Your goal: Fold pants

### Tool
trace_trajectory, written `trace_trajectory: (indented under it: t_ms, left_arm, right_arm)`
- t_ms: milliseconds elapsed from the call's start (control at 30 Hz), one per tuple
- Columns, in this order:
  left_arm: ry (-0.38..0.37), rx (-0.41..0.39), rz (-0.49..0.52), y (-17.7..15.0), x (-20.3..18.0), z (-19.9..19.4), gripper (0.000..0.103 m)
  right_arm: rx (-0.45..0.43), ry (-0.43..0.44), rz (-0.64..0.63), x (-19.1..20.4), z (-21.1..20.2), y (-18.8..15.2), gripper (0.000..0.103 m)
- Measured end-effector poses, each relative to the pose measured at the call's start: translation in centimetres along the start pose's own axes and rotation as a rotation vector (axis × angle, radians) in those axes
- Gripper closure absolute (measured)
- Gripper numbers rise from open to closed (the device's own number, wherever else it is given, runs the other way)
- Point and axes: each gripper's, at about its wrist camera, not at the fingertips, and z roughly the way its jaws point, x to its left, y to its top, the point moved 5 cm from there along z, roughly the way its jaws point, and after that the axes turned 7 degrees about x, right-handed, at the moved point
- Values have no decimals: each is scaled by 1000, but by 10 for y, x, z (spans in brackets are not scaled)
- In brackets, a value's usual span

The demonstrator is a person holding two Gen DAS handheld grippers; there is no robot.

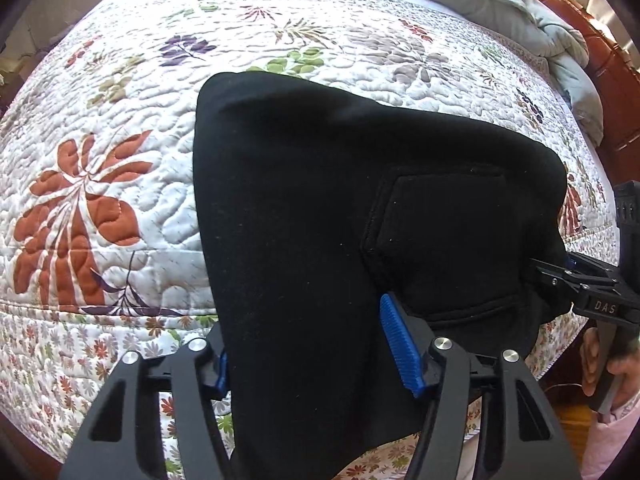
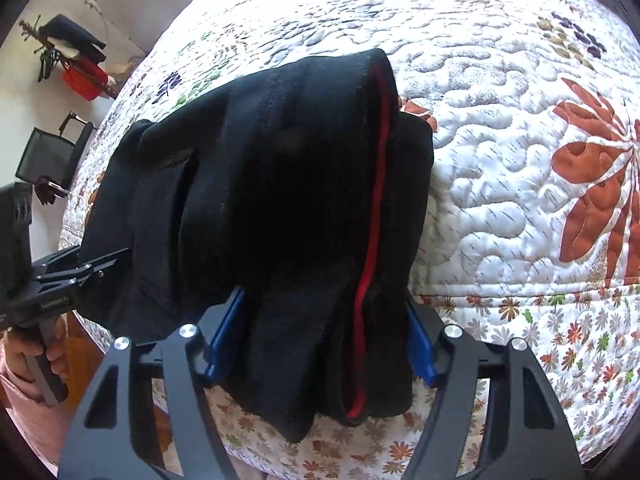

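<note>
Black pants [image 1: 320, 200] lie folded lengthwise on the quilted bed, their near end hanging over the bed's front edge. A patch pocket [image 1: 452, 232] faces up. My left gripper [image 1: 308, 344] has its blue pads on both sides of one thick part of the near end. In the right wrist view the pants [image 2: 280, 180] show a thin red stripe [image 2: 372, 220], and my right gripper [image 2: 324, 308] clasps the bunched layers the same way. Each gripper also shows at the edge of the other's view, the right [image 1: 548, 272] and the left [image 2: 116, 260], both touching the cloth.
The floral quilt [image 1: 120, 120] covers the whole bed. A grey duvet [image 1: 540, 28] is bunched at the far right by a wooden headboard [image 1: 608, 60]. Beyond the bed stand a dark chair [image 2: 48, 156] and a red basket [image 2: 80, 80]. A person's hand [image 2: 36, 356] holds a handle.
</note>
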Motion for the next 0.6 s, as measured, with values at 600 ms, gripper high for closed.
trace_trajectory:
  t_ms: [600]
  left_arm:
    - [-44,-87,-43,-18,11,-34,76]
  right_arm:
    - [-57,51,4,18,-35,-9,66]
